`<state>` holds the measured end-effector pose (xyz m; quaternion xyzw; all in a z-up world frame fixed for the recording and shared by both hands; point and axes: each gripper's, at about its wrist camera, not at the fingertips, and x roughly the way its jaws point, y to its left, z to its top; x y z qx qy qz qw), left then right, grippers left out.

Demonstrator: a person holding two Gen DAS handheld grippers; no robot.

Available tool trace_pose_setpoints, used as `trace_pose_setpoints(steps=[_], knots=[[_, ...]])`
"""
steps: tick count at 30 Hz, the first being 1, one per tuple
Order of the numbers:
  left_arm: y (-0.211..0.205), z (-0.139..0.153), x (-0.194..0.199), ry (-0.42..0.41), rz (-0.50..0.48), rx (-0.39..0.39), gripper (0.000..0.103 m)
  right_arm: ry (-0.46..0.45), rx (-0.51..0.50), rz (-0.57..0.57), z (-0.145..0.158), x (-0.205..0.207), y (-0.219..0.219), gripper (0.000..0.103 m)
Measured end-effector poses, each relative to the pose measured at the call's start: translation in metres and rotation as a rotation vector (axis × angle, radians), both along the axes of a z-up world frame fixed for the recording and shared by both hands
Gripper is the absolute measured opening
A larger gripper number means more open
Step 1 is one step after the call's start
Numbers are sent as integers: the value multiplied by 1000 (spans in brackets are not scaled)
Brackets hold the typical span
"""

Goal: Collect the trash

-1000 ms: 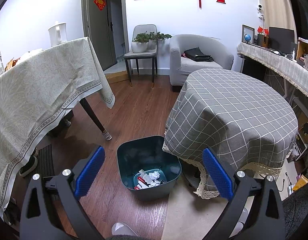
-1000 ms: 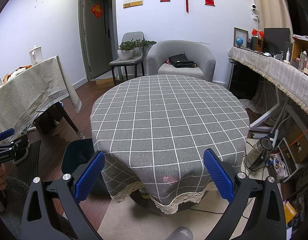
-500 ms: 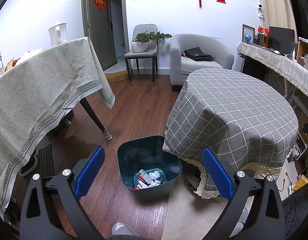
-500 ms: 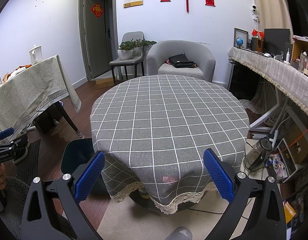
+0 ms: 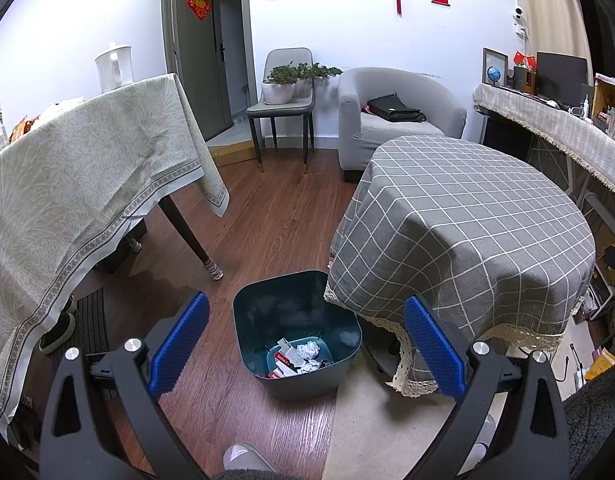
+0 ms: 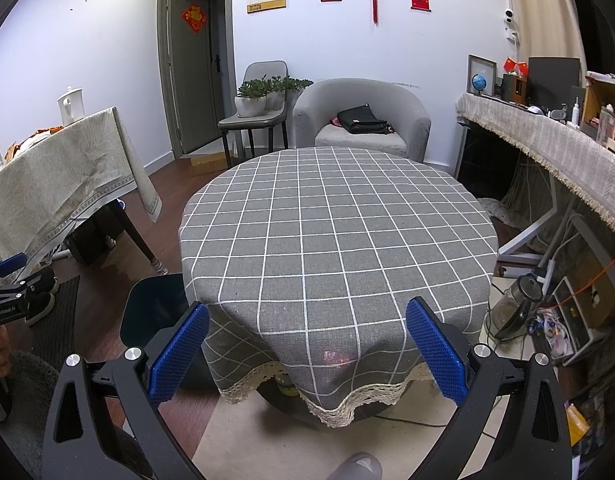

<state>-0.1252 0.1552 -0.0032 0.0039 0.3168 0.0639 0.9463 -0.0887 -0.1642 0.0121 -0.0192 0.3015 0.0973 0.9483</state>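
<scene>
Both jaws stand wide apart and empty; the left gripper (image 5: pixel 305 336) hangs over the bin (image 5: pixel 297 334) on the floor at the round table's (image 6: pixel 335 240) left edge, trash (image 5: pixel 301 358) heaped in its bottom; the right gripper (image 6: pixel 305 338) faces the bare tabletop. No loose trash shows; I'd scan floor and table edges next. Only the left view shows inside the bin.
</scene>
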Motion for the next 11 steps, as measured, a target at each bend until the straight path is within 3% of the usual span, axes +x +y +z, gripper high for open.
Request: trace_pose_setpoints(steps=[11], knots=[[1,-3,0,5,12,-2,100,-2,-2,1,0,1,-2,99]])
